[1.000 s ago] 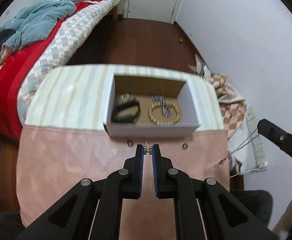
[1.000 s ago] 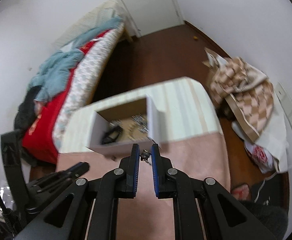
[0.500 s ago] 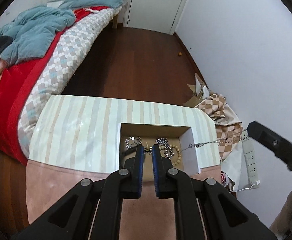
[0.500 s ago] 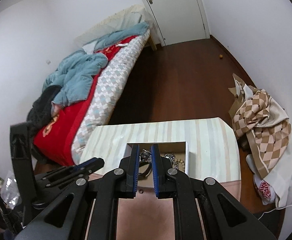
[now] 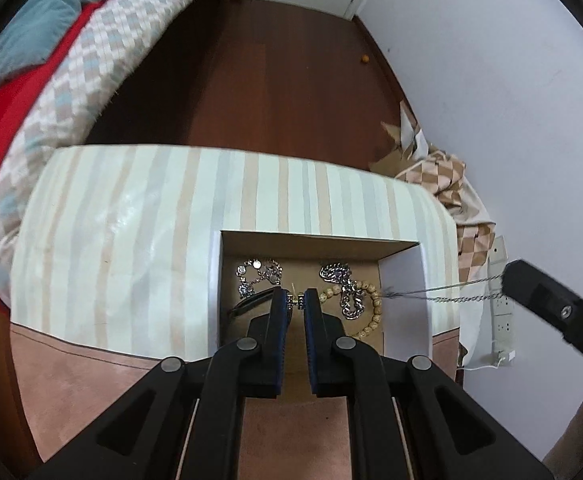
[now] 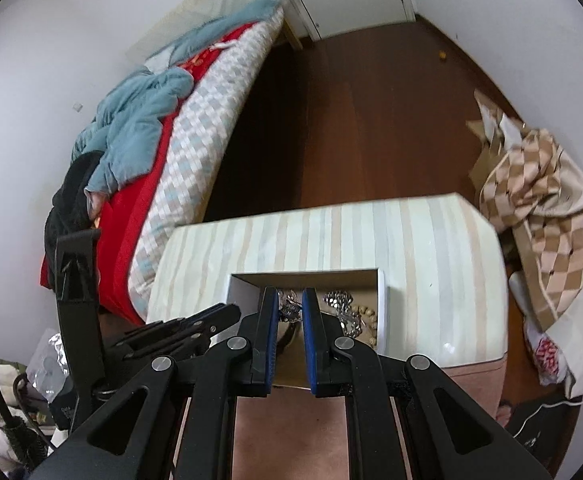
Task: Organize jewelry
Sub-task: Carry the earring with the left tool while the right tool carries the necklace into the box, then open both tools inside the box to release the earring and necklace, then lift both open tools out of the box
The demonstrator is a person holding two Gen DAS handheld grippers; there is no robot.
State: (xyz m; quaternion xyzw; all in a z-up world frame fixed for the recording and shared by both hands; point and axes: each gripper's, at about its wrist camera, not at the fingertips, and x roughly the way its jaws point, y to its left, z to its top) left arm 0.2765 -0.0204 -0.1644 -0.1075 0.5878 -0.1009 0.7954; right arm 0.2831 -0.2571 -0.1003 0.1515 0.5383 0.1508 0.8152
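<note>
A white cardboard box [image 5: 403, 272] with a brown floor stands on the striped table. It holds silver chains [image 5: 259, 274], a wooden bead bracelet [image 5: 371, 300] and a dark band [image 5: 247, 306]. My left gripper [image 5: 296, 300] is shut on a small earring [image 5: 296, 299] above the box. My right gripper [image 6: 290, 308] is shut on a thin silver chain [image 5: 443, 294], which stretches from its tip [image 5: 539, 296] leftward to the box's right wall. The box also shows in the right wrist view [image 6: 381, 304].
The table [image 5: 131, 240] has a striped cover at the back and a pink cloth [image 5: 91, 384] in front. A bed [image 5: 51, 72] is at the left, a checkered cloth [image 5: 451, 184] and a power strip [image 5: 499, 300] at the right by the wall.
Both grippers rose from the pink cloth and moved forward over the box. The left carries the earring, the right carries the chain, whose free end now reaches the box.
</note>
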